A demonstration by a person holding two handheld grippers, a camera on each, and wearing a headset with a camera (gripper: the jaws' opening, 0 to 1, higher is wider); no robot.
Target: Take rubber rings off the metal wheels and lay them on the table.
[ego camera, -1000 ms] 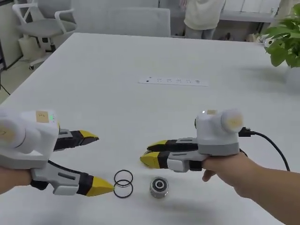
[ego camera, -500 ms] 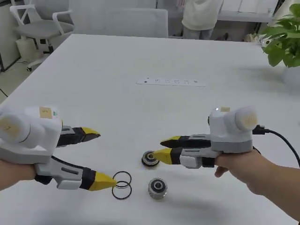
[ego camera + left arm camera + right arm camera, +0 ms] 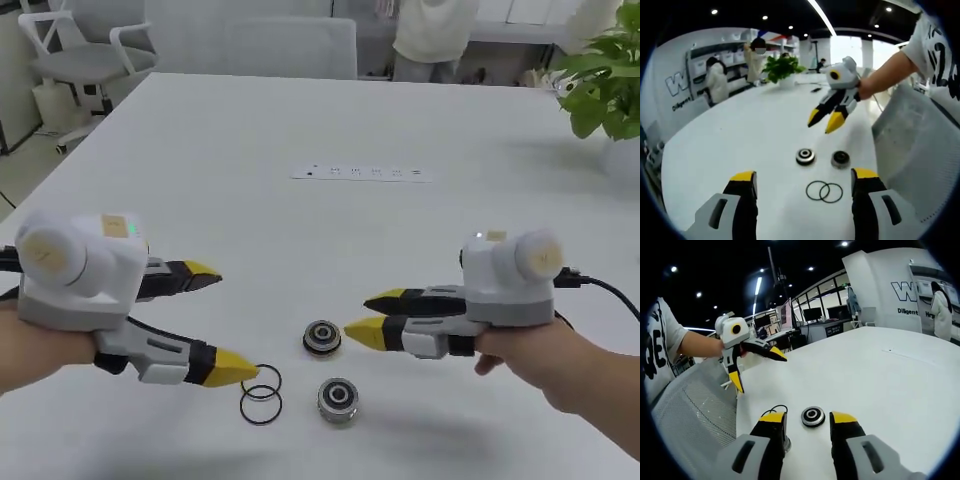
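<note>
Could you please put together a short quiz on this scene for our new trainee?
1. How many rubber rings lie on the table? A one, B two, C four.
2. True or false: the right gripper is open, and both metal wheels rest on the table.
3. Fill in: the jaw tip closest to the rings belongs to the ___ gripper.
Key: 1 B. 2 true. 3 left; the left gripper has its lower jaw tip right beside the rings.
</note>
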